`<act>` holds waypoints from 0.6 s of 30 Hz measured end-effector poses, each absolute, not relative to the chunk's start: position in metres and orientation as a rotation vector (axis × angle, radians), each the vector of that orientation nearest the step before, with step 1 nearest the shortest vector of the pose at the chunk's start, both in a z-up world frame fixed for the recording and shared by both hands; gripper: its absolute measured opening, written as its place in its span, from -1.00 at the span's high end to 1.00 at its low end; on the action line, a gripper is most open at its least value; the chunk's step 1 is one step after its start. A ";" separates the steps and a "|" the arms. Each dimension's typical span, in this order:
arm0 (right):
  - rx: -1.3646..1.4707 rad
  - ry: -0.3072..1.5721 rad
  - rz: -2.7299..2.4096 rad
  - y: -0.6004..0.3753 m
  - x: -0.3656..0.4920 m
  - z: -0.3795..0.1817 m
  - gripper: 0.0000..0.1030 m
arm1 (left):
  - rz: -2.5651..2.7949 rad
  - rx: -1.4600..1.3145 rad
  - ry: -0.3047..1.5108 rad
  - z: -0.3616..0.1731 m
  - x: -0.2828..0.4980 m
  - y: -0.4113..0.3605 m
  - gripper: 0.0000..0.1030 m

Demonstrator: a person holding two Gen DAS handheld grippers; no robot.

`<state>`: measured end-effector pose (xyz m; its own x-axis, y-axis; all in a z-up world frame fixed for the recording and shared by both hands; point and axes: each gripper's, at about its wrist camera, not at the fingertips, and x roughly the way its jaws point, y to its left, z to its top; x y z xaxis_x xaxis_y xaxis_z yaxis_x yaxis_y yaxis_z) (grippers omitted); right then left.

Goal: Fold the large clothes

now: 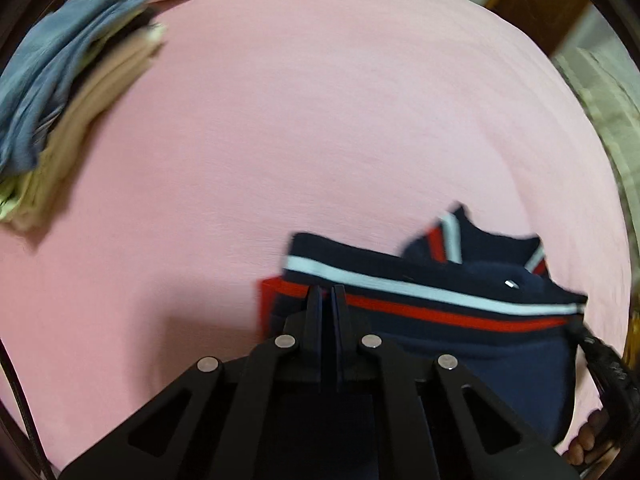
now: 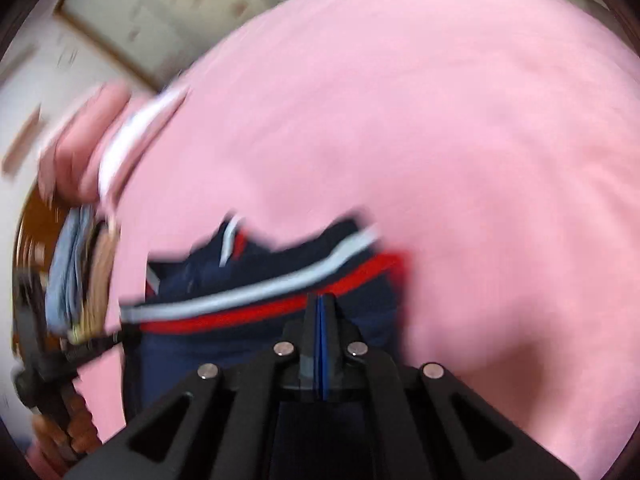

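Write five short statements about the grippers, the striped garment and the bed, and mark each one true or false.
1. The left gripper is shut on the navy garment with red and white stripes. True.
2. The right gripper hangs open above the garment. False: its fingers are pressed together on the navy fabric.
3. The garment lies over a pink bedsheet. True.
4. The stack of folded clothes topped by blue-grey fabric sits on the striped garment. False: it lies apart from it on the sheet, toward the left gripper's side.
5. The bedsheet is green. False: it is pink.
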<state>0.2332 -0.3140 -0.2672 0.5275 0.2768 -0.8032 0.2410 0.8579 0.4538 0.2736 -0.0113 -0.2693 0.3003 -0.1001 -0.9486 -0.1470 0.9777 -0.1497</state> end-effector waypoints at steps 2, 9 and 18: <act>0.591 0.971 -0.038 -0.327 0.225 -0.257 1.00 | 0.025 -0.285 1.282 -0.268 0.272 -0.003 0.91; 0.486 1.061 0.258 -0.277 0.212 -0.234 0.97 | -0.139 -0.263 1.326 -0.251 0.240 -0.040 0.84; 0.448 1.279 0.378 -0.208 0.185 -0.270 0.97 | -0.189 -0.189 1.423 -0.277 0.185 -0.088 0.85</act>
<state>0.1850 -0.2081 -0.2703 0.2480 0.5072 -0.8254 -0.0223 0.8548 0.5185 0.1846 -0.0882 -0.2769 0.1378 -0.2421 -0.9604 0.0170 0.9701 -0.2421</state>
